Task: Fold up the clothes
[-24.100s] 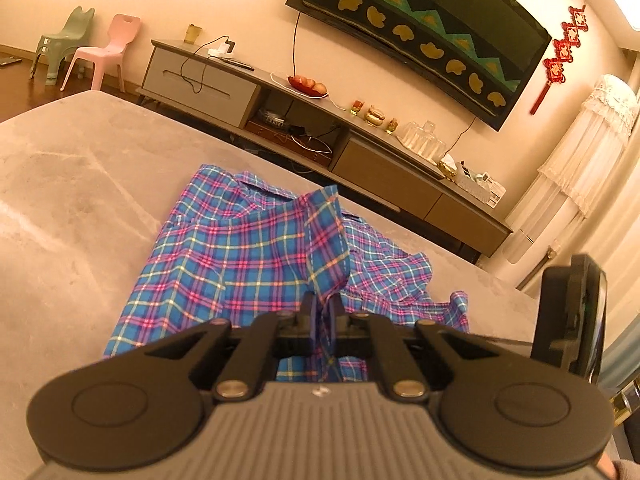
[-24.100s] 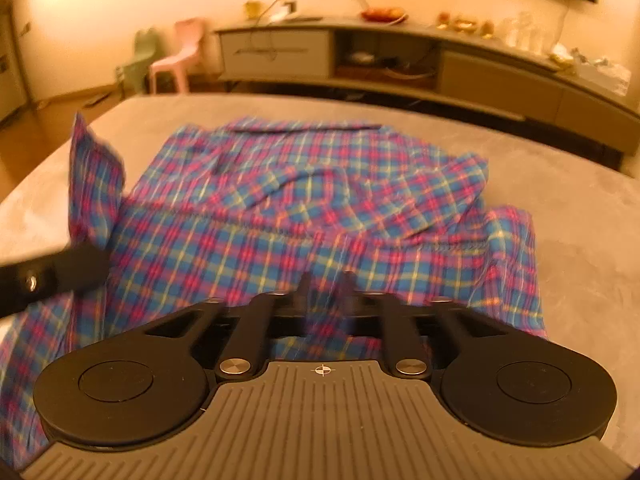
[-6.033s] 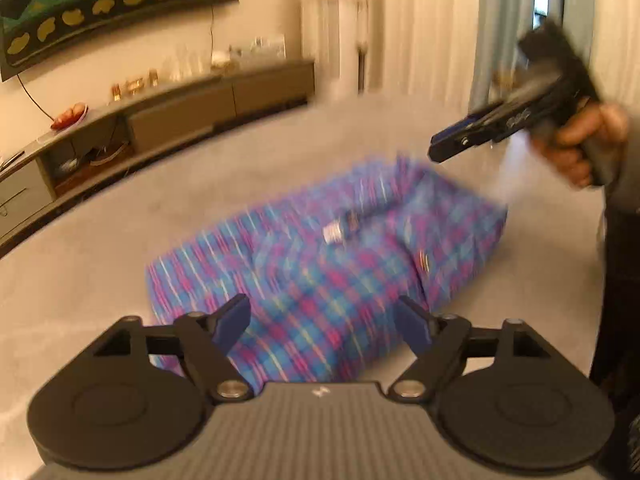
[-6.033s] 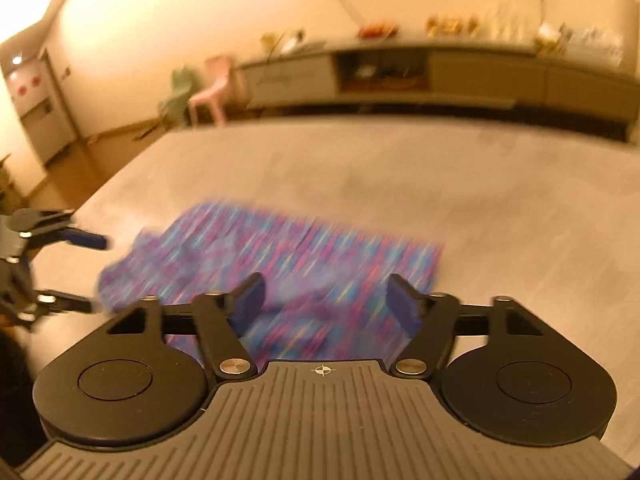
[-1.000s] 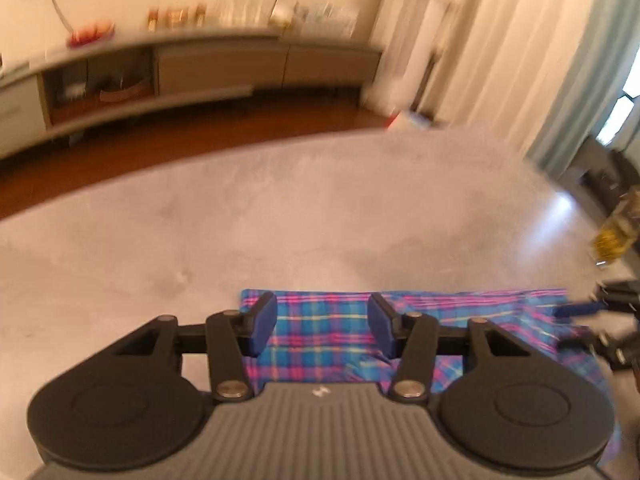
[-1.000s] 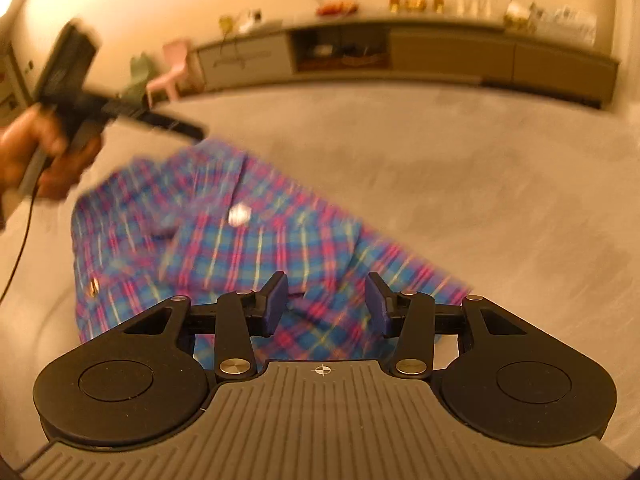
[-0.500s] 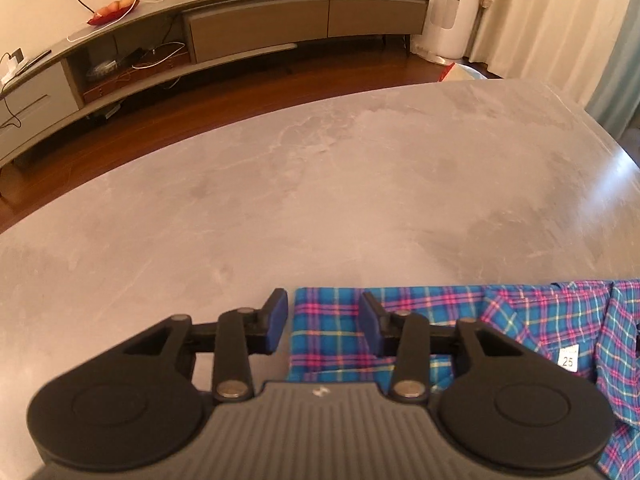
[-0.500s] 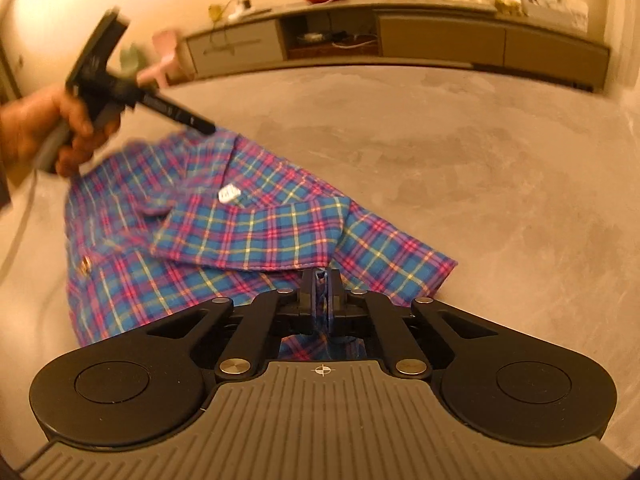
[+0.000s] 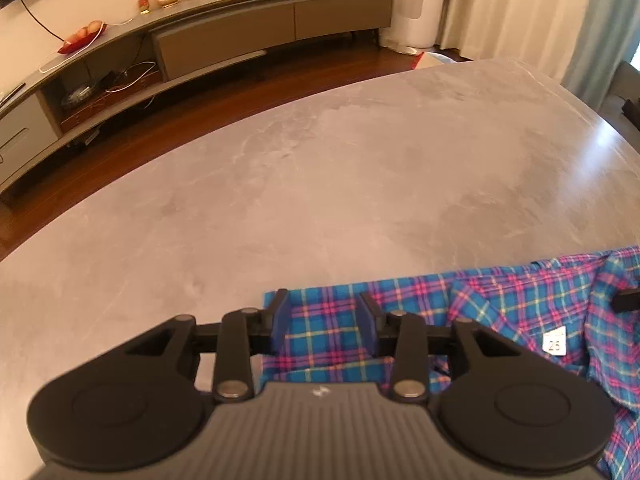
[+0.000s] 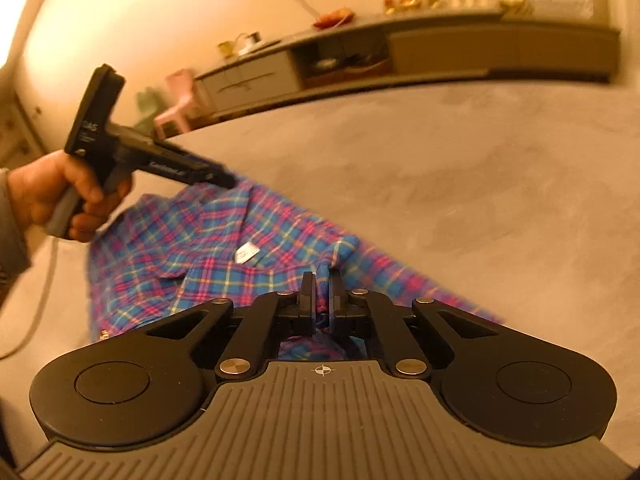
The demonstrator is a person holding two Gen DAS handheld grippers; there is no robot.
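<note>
Grey table with one shirt on it.
The table top is grey like stone, with pale cloudy marks, and its far edge is rounded. A blue and pink plaid shirt lies directly on it, folded in part, near the close edge. A small white tag with the number 25 shows at the collar. The other part of the top is bare.

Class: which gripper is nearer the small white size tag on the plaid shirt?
Right. The right gripper pinches shirt fabric just below the tag; the left gripper, closing, straddles the hem farther off.
</note>
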